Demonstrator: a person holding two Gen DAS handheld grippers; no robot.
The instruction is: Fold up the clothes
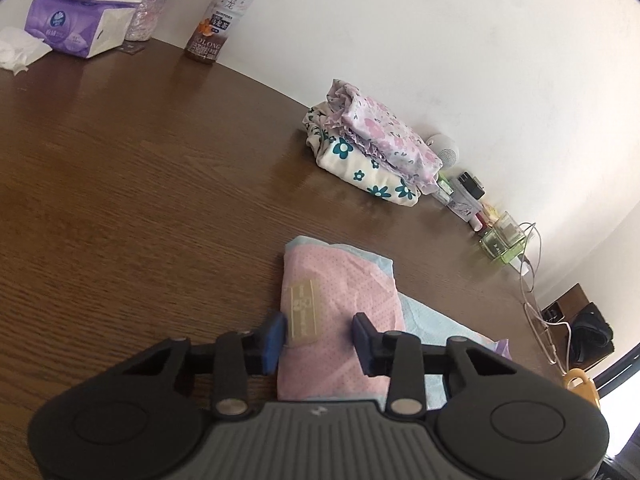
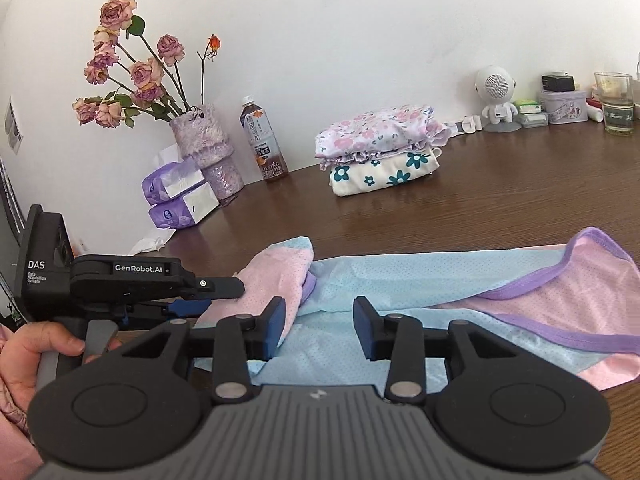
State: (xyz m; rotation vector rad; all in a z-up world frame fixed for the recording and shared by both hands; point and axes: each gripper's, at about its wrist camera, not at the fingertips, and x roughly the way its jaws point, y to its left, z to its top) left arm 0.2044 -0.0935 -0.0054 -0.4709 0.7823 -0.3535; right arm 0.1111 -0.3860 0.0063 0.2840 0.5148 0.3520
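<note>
A pink and light-blue mesh garment with purple trim lies spread on the brown table. Its left end is folded over into a pink flap bearing a gold label. My left gripper is rolled on its side at that flap, with the pads apart and the pink cloth lying between them. In the right wrist view the left gripper comes in from the left, held by a hand. My right gripper hovers open over the blue middle of the garment, holding nothing.
Two folded floral garments are stacked by the wall. Along the wall stand a tea bottle, a vase of roses, tissue packs, a white speaker figure, small boxes and a glass. Cables hang off the table's end.
</note>
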